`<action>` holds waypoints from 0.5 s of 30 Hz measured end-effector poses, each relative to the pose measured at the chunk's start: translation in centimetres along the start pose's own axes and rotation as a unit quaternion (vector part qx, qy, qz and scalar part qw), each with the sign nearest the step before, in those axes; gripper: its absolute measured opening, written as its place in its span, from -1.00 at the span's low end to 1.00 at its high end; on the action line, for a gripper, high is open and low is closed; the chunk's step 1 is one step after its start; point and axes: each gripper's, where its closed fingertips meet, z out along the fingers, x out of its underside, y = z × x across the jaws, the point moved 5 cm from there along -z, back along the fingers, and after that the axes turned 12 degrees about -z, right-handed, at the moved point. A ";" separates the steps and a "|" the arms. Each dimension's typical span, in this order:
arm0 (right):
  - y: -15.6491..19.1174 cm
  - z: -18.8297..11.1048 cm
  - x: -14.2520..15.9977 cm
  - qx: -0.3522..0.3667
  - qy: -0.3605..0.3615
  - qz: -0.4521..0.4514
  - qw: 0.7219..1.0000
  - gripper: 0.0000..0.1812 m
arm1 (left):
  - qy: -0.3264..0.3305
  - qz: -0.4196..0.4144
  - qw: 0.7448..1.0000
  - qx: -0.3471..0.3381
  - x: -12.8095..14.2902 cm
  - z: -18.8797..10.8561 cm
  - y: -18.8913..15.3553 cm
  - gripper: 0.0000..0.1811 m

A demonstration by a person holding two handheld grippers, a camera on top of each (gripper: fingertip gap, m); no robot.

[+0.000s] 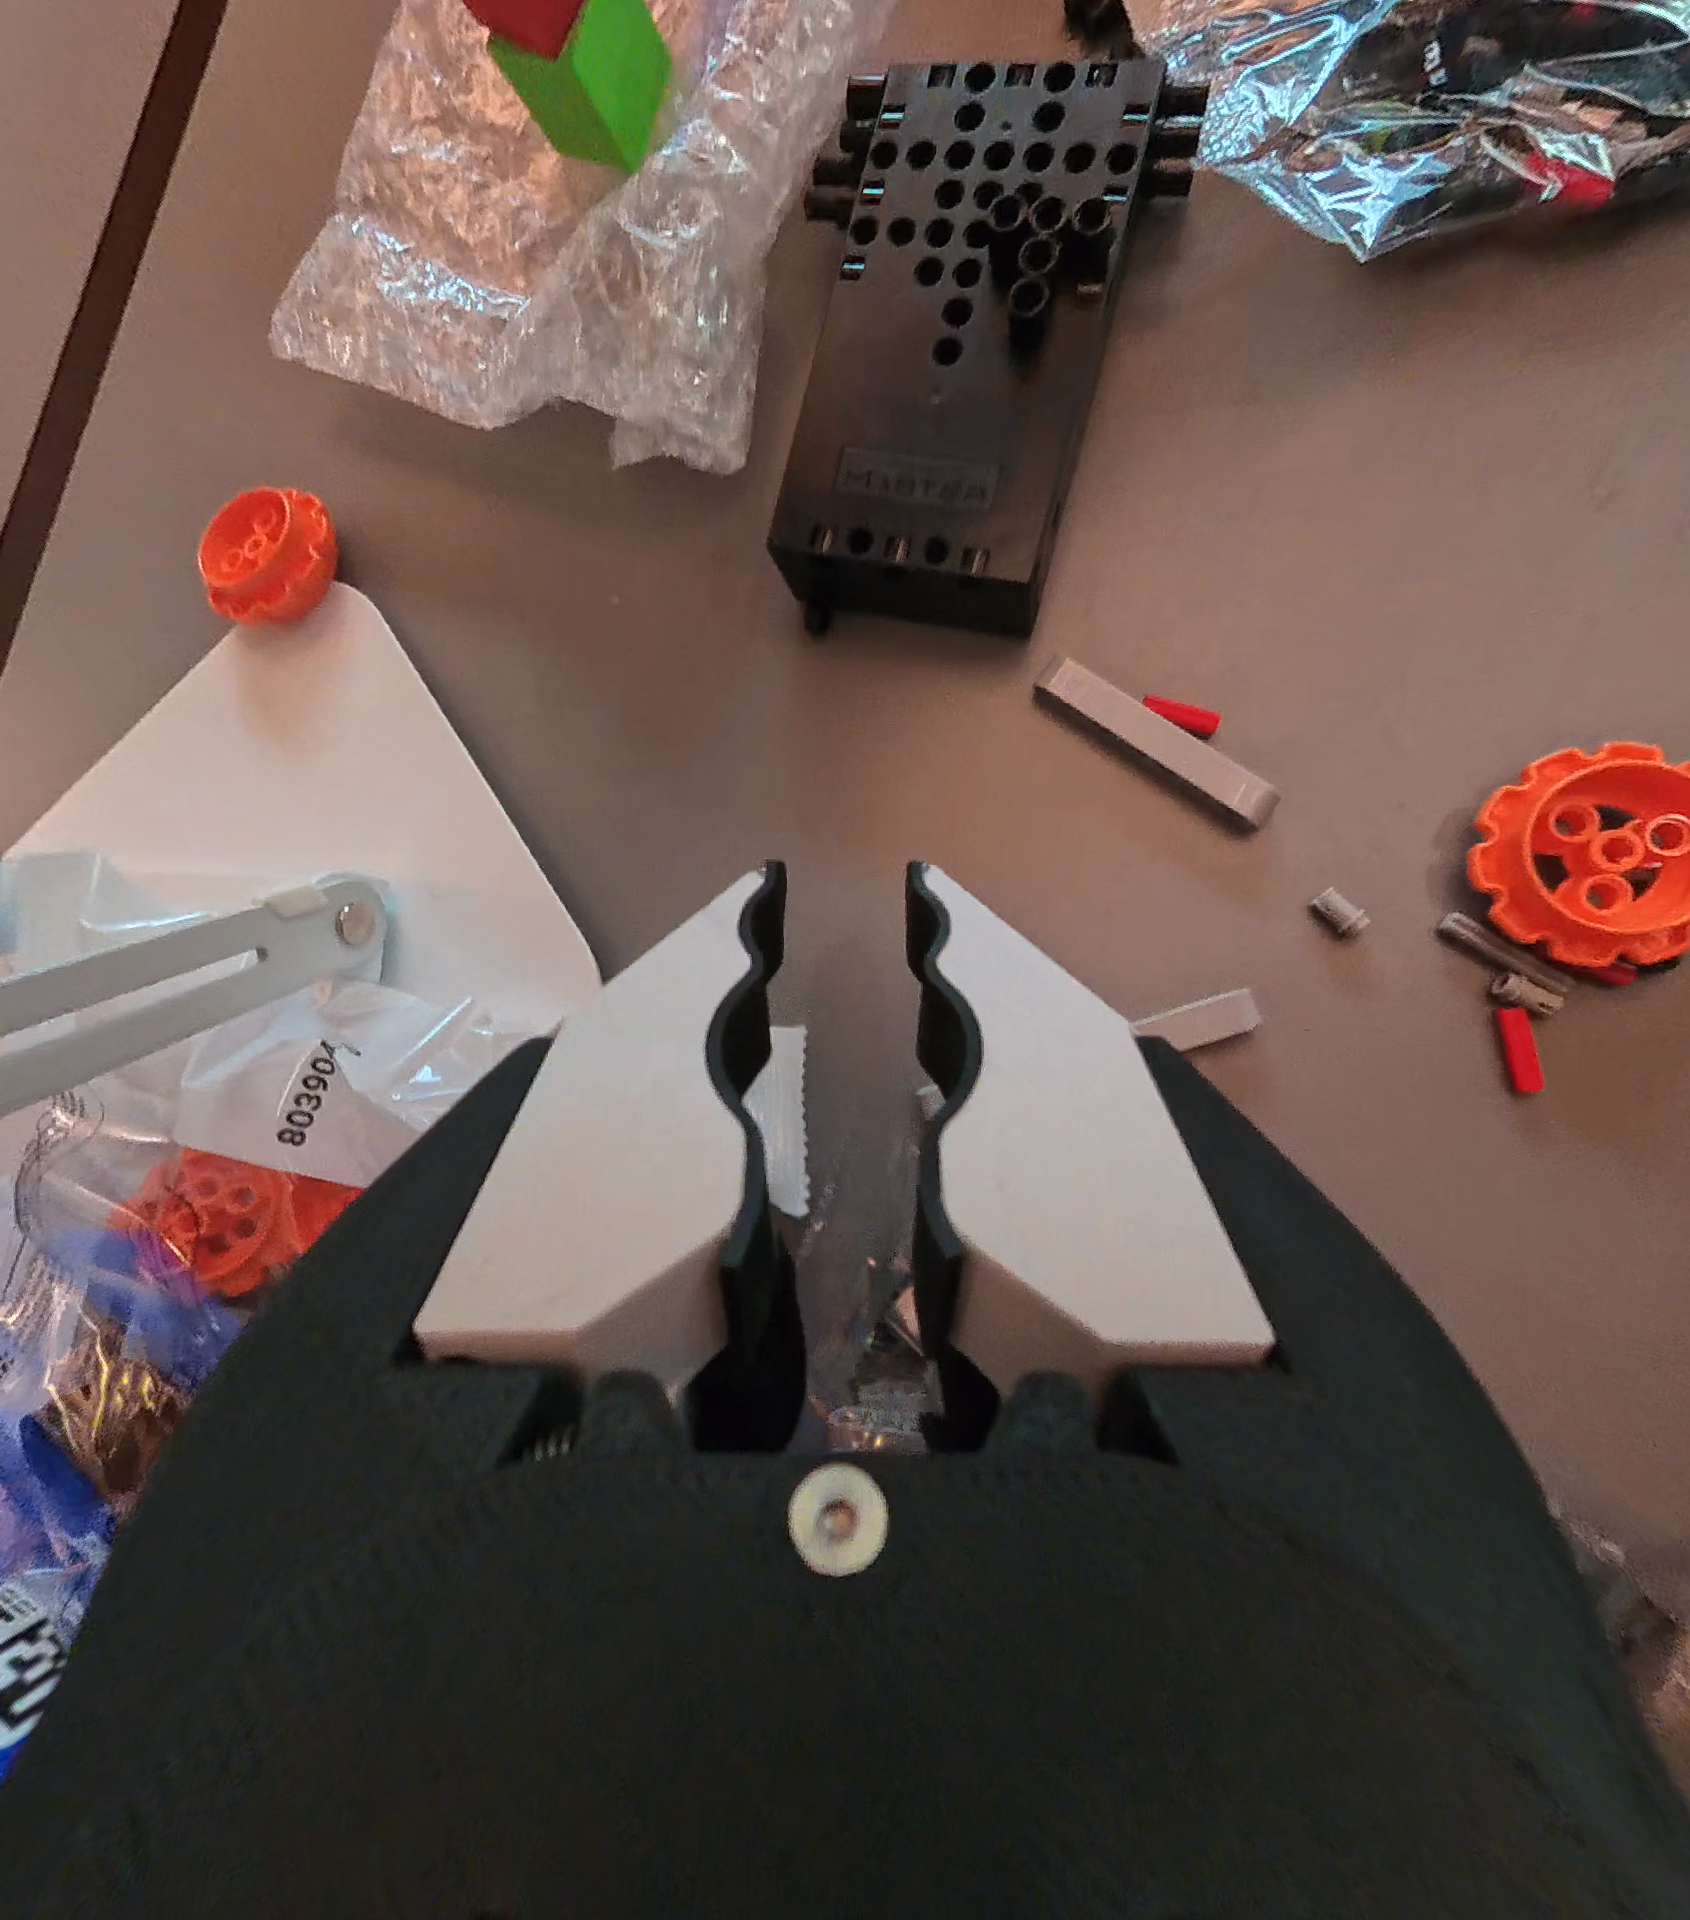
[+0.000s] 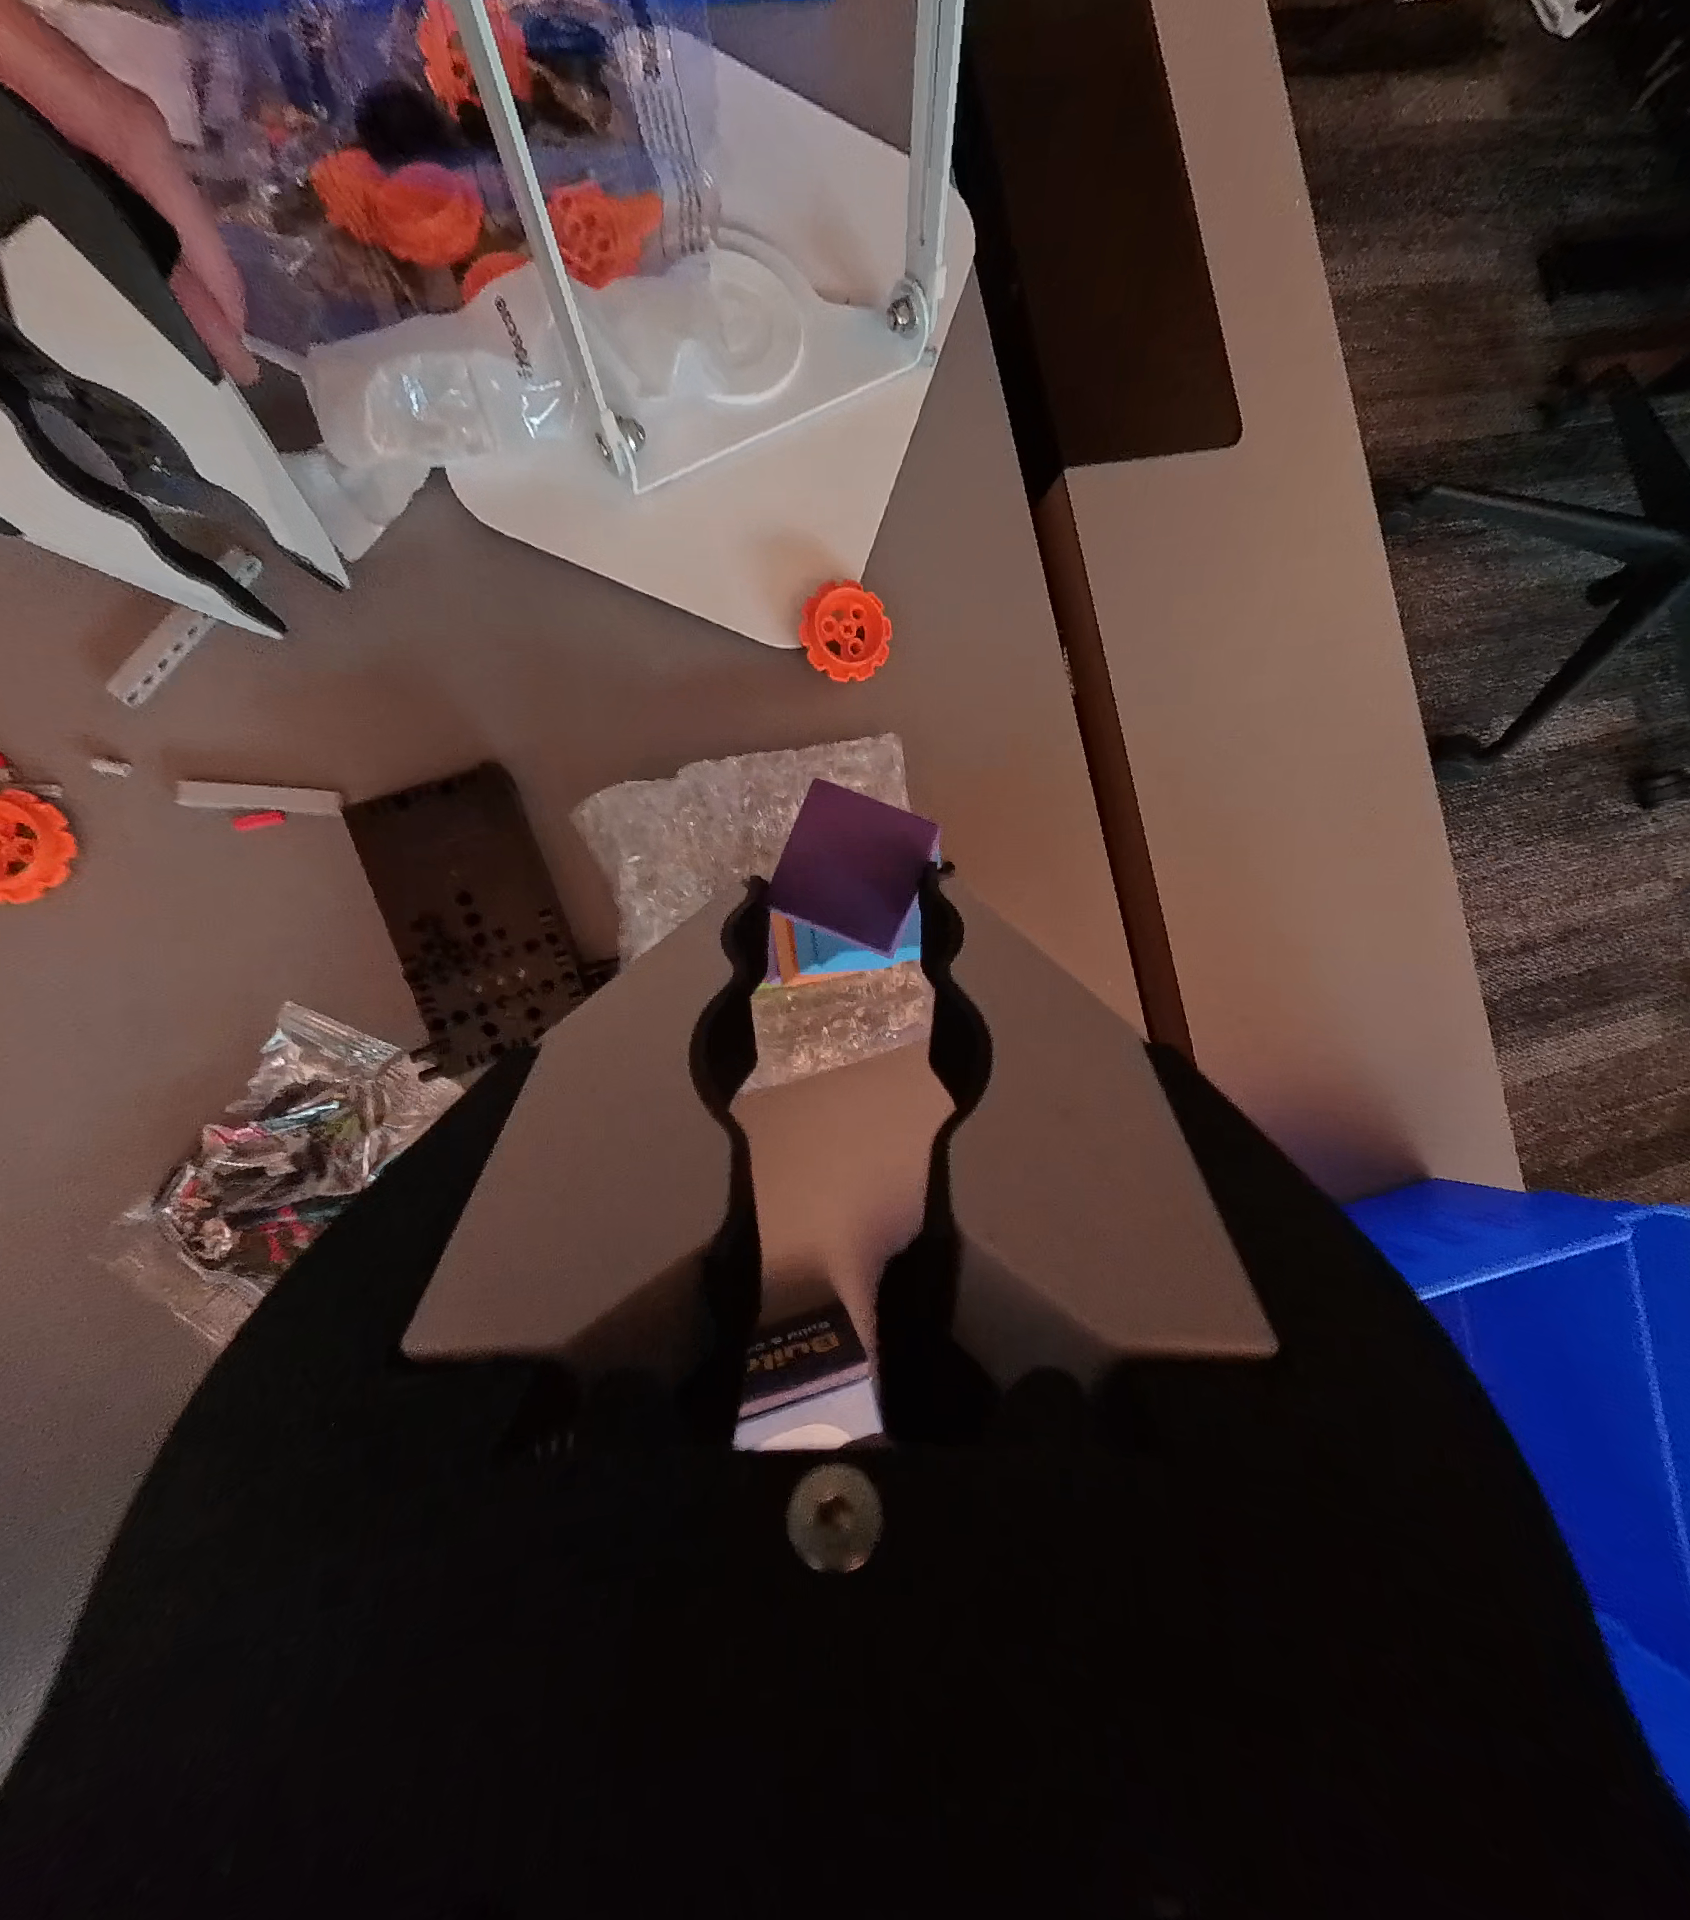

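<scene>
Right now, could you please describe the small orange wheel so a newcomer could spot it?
Find the white base plate on the table's left side. The small orange wheel sits touching that plate's far corner, alone. The bigger orange wheel lies right, among scattered small parts.

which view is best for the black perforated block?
Left wrist view: the black perforated block lies ahead of the open left claw, its hole pattern sharp and unobstructed. Right wrist view shows it smaller, dim, its near end hidden behind the right claw.
</scene>
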 end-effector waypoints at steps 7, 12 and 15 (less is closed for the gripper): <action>-0.8 0.3 1.3 -0.025 -0.009 -0.012 1.000 -0.70 | -0.032 0.019 0.999 -0.013 -1.8 0.8 -0.5 -0.76; -1.2 0.0 1.2 -0.055 -0.006 -0.036 0.998 -0.70 | -0.042 0.032 0.999 -0.007 -2.6 1.5 -1.1 -0.77; -1.5 -0.2 0.7 -0.075 -0.011 -0.047 0.996 -0.70 | -0.040 0.030 0.999 -0.006 -2.5 1.7 -1.1 -0.76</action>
